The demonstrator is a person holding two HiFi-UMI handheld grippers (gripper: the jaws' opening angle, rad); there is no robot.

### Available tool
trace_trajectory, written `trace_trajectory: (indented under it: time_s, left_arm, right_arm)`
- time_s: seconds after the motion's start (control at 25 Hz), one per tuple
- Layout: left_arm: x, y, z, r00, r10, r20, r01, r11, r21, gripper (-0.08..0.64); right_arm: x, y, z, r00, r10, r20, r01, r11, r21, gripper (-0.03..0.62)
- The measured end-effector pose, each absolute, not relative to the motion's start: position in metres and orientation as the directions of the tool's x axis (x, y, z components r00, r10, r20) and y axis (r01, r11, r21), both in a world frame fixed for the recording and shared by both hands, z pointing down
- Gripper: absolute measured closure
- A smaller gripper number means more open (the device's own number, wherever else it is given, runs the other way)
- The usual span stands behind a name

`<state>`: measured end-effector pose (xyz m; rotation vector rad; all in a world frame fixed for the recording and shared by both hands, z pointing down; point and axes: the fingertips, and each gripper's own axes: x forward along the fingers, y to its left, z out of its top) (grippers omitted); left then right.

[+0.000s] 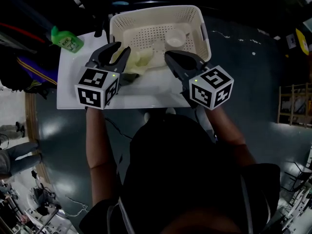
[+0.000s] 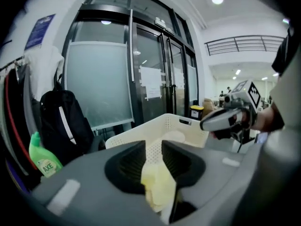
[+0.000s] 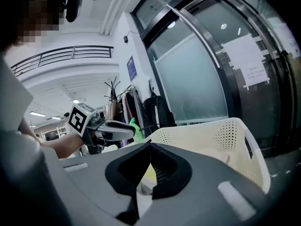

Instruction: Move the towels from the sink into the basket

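Left gripper (image 1: 122, 50) is clamped on a yellow towel (image 2: 157, 185). Its own view shows the pinch. The head view only shows cloth hanging over the near left part of the basket (image 1: 156, 9). Right gripper (image 3: 150, 147) has its jaws tip to tip with nothing in them. Head view shows a white bowl (image 1: 175, 37) in the basket plainly. Green bottle (image 1: 66, 40) stands far left on the white surface (image 1: 73, 87). Dark patch (image 1: 127, 77) under the left gripper: can't identify. Towel's lower end is hidden behind the gripper body.
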<state>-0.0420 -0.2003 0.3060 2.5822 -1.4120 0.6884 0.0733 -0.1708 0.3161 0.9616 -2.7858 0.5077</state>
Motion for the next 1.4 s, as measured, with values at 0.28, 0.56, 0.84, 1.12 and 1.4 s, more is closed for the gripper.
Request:
trace_trajectory:
  time_s: [0.28,0.56,0.84,1.12,1.4]
  left_arm:
    - [-0.060,-0.180,0.300,0.436,-0.842,0.319,-0.889,-0.457,0.008,0.551]
    - [-0.095,-0.147,0.303,0.348,-0.895,0.279,-0.935,-0.352,0.036,0.551]
    - [-0.120,-0.105,0.318,0.225,-0.930,0.290,-0.974,-0.208,0.088,0.551]
    - [-0.141,-0.072,0.344,0.126,-0.943,0.308,-0.988,-0.090,0.128,0.551]
    - [-0.149,-0.051,0.366,0.110,-0.937,0.333,-0.986,-0.060,0.155,0.551]
  right_arm:
    - [0.067,-0.168,0.313,-0.793,-0.559,0.242,-0.608,0.748,-0.267,0.598]
    - [0.035,-0.155,0.312,-0.845,-0.477,0.240,-0.529,0.808,-0.258,0.598]
    - [0.003,-0.134,0.314,-0.912,-0.331,0.242,-0.391,0.882,-0.264,0.598]
    - [-0.032,-0.096,0.326,-0.955,-0.168,0.243,-0.231,0.938,-0.259,0.598]
    - [-0.052,-0.067,0.356,-0.945,-0.084,0.317,-0.175,0.947,-0.270,0.598]
